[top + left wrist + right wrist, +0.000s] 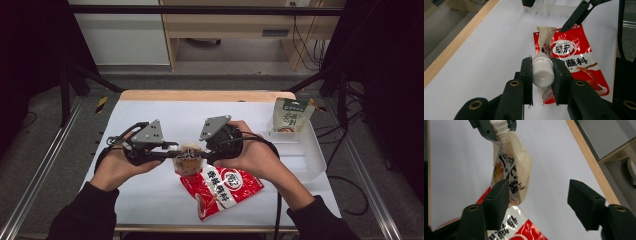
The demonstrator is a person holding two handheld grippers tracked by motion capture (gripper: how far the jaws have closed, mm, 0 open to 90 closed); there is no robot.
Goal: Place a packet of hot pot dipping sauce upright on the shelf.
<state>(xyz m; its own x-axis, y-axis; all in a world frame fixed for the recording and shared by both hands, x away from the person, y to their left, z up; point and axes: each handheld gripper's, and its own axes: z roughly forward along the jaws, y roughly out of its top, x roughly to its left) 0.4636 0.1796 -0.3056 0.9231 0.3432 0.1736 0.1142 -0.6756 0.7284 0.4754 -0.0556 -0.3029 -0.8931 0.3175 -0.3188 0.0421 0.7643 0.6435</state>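
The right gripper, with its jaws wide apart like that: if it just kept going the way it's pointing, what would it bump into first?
Most likely the pale spouted pouch hanging from the left gripper. It already sits beside one jaw of the right gripper. Behind it lies the white table; depth is hard to judge.

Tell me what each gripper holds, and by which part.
Left gripper clamps the cream spouted pouch by its white ribbed cap. Right gripper is open, holding nothing.
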